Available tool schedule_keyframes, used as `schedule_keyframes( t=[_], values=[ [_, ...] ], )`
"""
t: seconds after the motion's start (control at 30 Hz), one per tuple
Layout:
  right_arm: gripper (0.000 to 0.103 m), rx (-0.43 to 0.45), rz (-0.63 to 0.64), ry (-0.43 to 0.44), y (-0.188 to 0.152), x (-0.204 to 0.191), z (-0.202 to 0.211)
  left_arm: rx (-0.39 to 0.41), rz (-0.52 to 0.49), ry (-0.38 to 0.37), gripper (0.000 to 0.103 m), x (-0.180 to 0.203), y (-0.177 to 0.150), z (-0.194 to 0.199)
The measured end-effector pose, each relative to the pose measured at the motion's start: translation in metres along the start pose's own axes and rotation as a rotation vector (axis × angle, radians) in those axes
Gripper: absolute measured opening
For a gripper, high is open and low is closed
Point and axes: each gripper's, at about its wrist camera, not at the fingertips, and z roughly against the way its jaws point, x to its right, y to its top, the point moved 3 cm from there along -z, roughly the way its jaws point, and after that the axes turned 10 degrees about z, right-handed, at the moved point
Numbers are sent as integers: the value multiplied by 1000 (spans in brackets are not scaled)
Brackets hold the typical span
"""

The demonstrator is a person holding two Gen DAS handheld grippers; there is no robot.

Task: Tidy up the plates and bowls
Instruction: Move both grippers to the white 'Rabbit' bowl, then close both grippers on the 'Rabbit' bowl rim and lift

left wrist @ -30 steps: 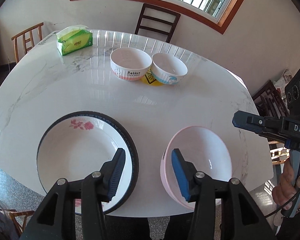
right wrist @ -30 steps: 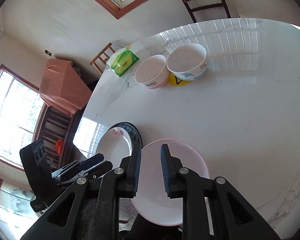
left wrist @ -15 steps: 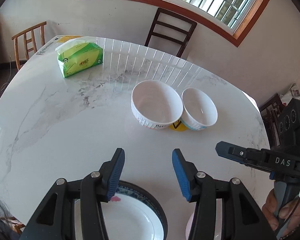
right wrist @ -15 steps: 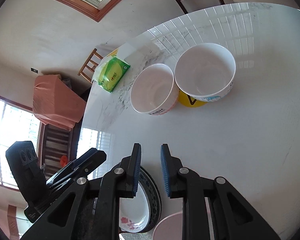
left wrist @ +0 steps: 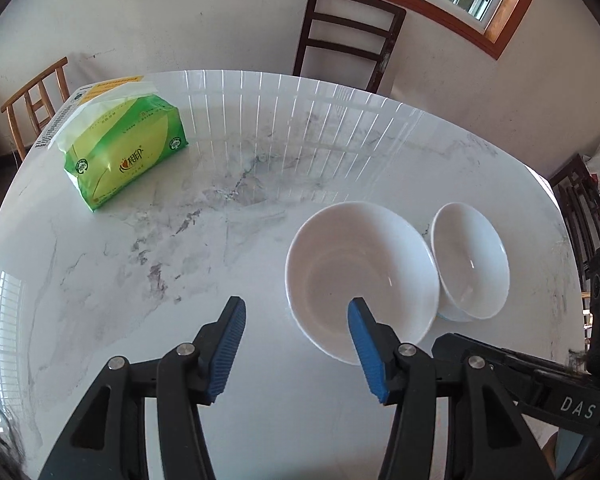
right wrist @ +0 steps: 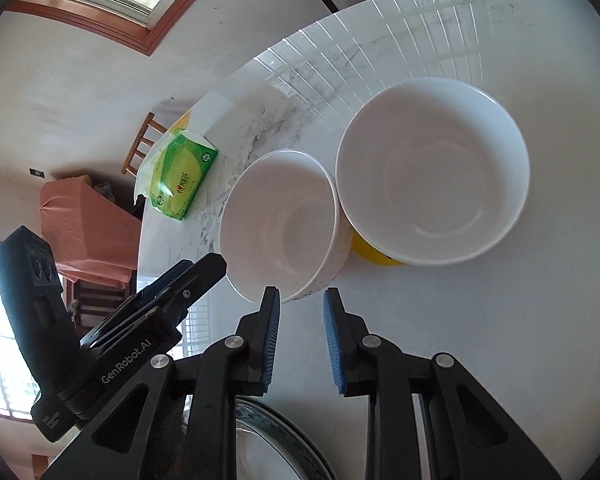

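Far left on the white marble tabletop [left wrist: 260, 184], a green tissue pack [left wrist: 128, 160] lying on its side, well apart from the crockery, with a light wooden chair [left wrist: 36, 96] behind it at the edge. Right of the pack, the left tool [left wrist: 296, 312] pointing steeply down over bare marble, blue pads spread moderately wide and just opened a little further, nothing gripped between them; right pad overlapping the near rim of the left bowl [left wrist: 360, 276] in the left wrist view, touching or not impossible to tell. Further right, that left bowl standing upright and empty, white inside, rim to rim with the right bowl [left wrist: 470, 260], also upright, white and empty. In the right wrist view, a small yellow object [right wrist: 364, 252] peeping out from under the right bowl, in the gap where the two bowls meet. Nearest the camera there, the right tool [right wrist: 302, 300], pads drawn nearly together with only a narrow gap, nothing in it, tips just short of the left bowl's near side. Below that tool, at the bottom edge, part of a dark-rimmed plate [right wrist: 280, 420] flat on the tabletop. Beyond the far edge, a dark wooden chair [left wrist: 348, 32] against the wall under the window
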Motion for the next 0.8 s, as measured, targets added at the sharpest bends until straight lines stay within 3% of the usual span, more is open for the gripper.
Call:
schedule_keyframes(
  t=[0.27,0.4,0.43,0.47,0.5,0.63,0.8],
  values=[
    [23,-12,-20,-30,5,7,-19,-3,-19,35,55,6,14,-28],
    [24,-18,-32,-41,6,11,-27,-17,26,47,55,2,20,-42],
    [25,-21,-36,-39,6,12,-28,-30,48,29,48,-1,21,-46],
    [26,-24,-34,-39,6,13,-30,-47,73,22,18,-4,21,-50],
    [26,-23,-28,-39,7,12,-31,-75,95,13,9,-7,20,-56],
    [23,-22,32,-44,7,4,-30,-34,84,66,7,-6,10,-51],
    [19,-27,38,-8,2,4,-23,14,105,68,8,-9,-11,-23]
  ],
)
